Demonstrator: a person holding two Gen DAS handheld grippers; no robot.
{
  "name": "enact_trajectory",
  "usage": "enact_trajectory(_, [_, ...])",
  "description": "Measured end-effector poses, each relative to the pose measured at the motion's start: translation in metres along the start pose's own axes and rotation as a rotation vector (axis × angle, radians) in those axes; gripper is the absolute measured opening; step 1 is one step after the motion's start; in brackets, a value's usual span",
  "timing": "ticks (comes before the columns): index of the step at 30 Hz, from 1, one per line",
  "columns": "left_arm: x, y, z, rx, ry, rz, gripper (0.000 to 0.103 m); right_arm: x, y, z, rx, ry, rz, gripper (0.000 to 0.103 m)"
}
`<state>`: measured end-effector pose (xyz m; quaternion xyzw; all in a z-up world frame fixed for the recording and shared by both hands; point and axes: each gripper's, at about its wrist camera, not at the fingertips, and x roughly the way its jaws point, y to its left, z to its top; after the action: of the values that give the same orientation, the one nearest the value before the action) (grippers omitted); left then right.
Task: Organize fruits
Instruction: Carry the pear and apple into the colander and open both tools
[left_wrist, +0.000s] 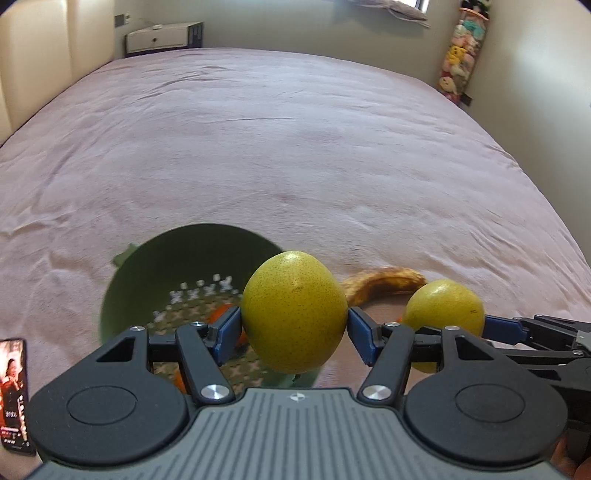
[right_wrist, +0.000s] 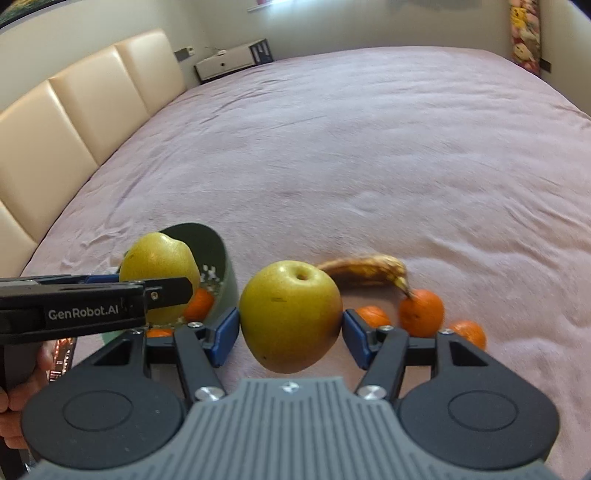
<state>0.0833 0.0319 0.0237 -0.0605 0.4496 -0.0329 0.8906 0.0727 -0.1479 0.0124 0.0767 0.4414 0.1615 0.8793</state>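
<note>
The left gripper has its blue pads pressed on either side of a yellow-green pear, jaws spread wide around it, holding it clear of the bed. Just behind and below it sits a green bowl with a patterned floor and a couple of oranges inside, partly hidden by the fruit and fingers. The right gripper likewise clamps a second pear, dimpled end turned up toward the camera, its jaws about half spread. From the right wrist view the left gripper crosses the left edge, its pear in front of the bowl's mouth. Beyond the right gripper, on the pink bedspread, lie a brown-spotted banana and three more oranges: one touching the banana's tip, one just behind the right pad, one farther right. A lit phone lies at the bed's edge in the left wrist view. A padded cream headboard runs along the left.
</note>
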Motion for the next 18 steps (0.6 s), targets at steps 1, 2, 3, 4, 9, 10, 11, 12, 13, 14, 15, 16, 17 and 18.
enact_trajectory(1, [0.0,0.006,0.0,-0.014,0.004,0.005,0.072,0.002,0.005,0.002,-0.011,-0.001,0.008,0.059])
enact_trajectory(2, [-0.001,0.013,0.0,-0.028,0.008,0.008,0.071,0.003,0.011,0.004,-0.023,-0.002,0.014,0.059])
enact_trajectory(3, [0.0,0.019,0.0,-0.042,0.014,0.013,0.071,0.005,0.017,0.006,-0.038,-0.001,0.02,0.059])
enact_trajectory(4, [0.0,0.026,0.001,-0.057,0.02,0.018,0.071,0.007,0.024,0.009,-0.053,0.001,0.025,0.059])
enact_trajectory(9, [0.005,0.055,0.001,-0.127,0.049,0.047,0.071,0.021,0.05,0.019,-0.123,0.021,0.057,0.059])
enact_trajectory(10, [0.006,0.061,0.0,-0.143,0.055,0.05,0.071,0.025,0.055,0.021,-0.137,0.027,0.058,0.059])
enact_trajectory(11, [0.008,0.065,0.0,-0.155,0.062,0.052,0.071,0.028,0.059,0.023,-0.151,0.034,0.057,0.059])
enact_trajectory(12, [0.01,0.069,0.001,-0.164,0.07,0.054,0.071,0.031,0.063,0.024,-0.166,0.04,0.057,0.059])
enact_trajectory(13, [0.013,0.072,0.001,-0.172,0.078,0.057,0.071,0.035,0.067,0.026,-0.179,0.046,0.059,0.059])
enact_trajectory(14, [0.014,0.075,0.001,-0.177,0.085,0.06,0.071,0.039,0.069,0.027,-0.191,0.054,0.062,0.059])
enact_trajectory(15, [0.017,0.077,0.001,-0.183,0.092,0.062,0.071,0.044,0.072,0.028,-0.204,0.063,0.065,0.059])
enact_trajectory(16, [0.019,0.079,0.001,-0.19,0.099,0.065,0.071,0.05,0.076,0.03,-0.216,0.073,0.066,0.059])
enact_trajectory(17, [0.021,0.081,0.001,-0.195,0.106,0.067,0.071,0.054,0.078,0.03,-0.228,0.084,0.067,0.059])
enact_trajectory(18, [0.023,0.083,0.001,-0.201,0.113,0.069,0.071,0.059,0.081,0.032,-0.24,0.094,0.067,0.059])
